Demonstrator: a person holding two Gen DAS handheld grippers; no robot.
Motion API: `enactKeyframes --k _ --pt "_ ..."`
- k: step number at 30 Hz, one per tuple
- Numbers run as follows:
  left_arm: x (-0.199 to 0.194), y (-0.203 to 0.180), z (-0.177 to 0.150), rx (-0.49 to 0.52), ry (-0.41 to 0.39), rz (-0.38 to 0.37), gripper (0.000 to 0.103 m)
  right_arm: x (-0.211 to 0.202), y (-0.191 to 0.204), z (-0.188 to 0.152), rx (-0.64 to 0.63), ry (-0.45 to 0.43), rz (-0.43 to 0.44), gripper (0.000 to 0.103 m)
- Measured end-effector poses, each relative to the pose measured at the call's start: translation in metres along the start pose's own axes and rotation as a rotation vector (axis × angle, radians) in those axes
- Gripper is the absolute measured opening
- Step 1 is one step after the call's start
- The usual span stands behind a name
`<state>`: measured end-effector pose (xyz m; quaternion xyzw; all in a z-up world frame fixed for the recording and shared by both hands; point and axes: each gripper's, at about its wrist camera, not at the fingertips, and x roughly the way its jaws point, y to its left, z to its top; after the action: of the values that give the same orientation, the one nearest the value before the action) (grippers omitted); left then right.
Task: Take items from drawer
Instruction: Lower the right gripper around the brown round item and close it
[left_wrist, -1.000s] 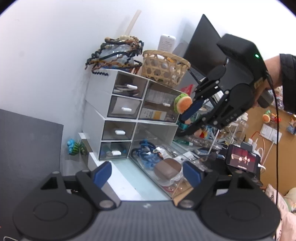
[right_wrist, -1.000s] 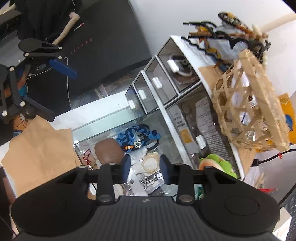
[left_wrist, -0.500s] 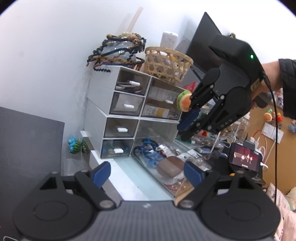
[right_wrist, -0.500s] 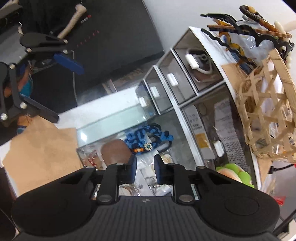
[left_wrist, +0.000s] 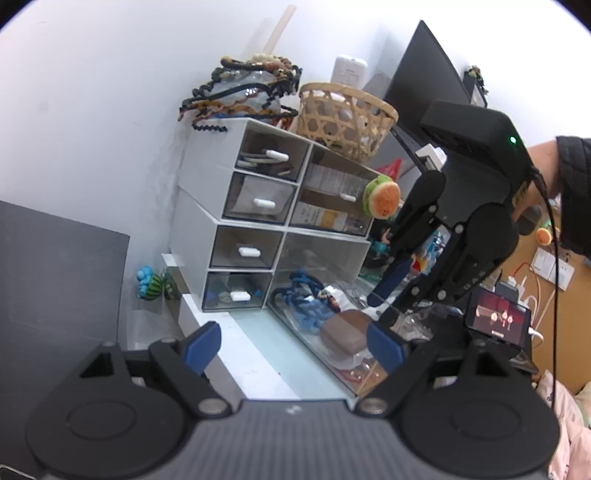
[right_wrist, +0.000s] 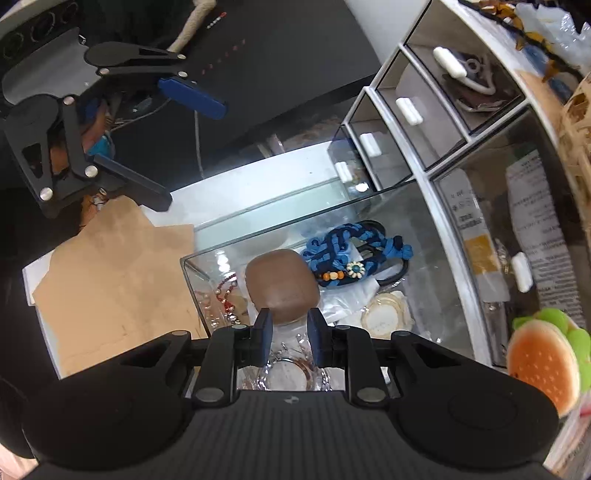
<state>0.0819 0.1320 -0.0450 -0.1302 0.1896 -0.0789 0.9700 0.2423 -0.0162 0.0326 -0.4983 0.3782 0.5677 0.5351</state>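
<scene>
A clear drawer (right_wrist: 280, 229) is pulled out of the white drawer cabinet (left_wrist: 201, 206). It holds a brown rounded case (right_wrist: 281, 286), a blue braided cord bundle (right_wrist: 347, 251), a red bead string (right_wrist: 225, 295) and small plastic packets. My right gripper (right_wrist: 289, 334) hangs just above the near end of the brown case, jaws a narrow gap apart, empty. In the left wrist view it (left_wrist: 384, 295) reaches down into the drawer (left_wrist: 314, 343). My left gripper (left_wrist: 293, 347) is open and empty, in front of the drawer.
A woven basket (left_wrist: 345, 118) and hairbands (left_wrist: 243, 92) sit on the cabinet. A burger toy (left_wrist: 382, 195) hangs at its right side. A monitor (left_wrist: 424, 96) stands behind. A phone (left_wrist: 496, 321) is at the right. Brown paper (right_wrist: 118, 280) lies before the drawer.
My right gripper has come down from above the cabinet into the open drawer, over the brown case, and its jaws have narrowed. My left gripper has stayed open, almost in place.
</scene>
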Motion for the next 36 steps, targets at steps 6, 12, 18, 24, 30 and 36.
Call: enactKeyframes --k 6,12,18,24,30,36 --pt "0.008 0.001 -0.002 0.004 0.010 -0.001 0.088 0.002 -0.008 0.001 -0.024 -0.027 0.047 0.031" --pt "0.018 0.005 -0.004 0.000 0.029 0.005 0.088 0.006 -0.013 0.005 -0.028 -0.035 0.081 0.041" --pt "0.024 0.007 -0.006 -0.015 0.052 -0.026 0.088 0.013 -0.020 0.008 -0.021 -0.027 0.109 0.047" --pt "0.023 0.007 -0.006 -0.015 0.047 -0.022 0.088 0.013 -0.025 0.014 -0.002 -0.004 0.116 0.049" --pt "0.022 0.007 -0.006 -0.011 0.048 -0.027 0.088 0.014 -0.030 0.019 0.016 0.019 0.123 0.053" --pt "0.018 0.008 -0.004 -0.013 0.040 -0.026 0.088 0.015 -0.035 0.025 0.035 0.041 0.131 0.060"
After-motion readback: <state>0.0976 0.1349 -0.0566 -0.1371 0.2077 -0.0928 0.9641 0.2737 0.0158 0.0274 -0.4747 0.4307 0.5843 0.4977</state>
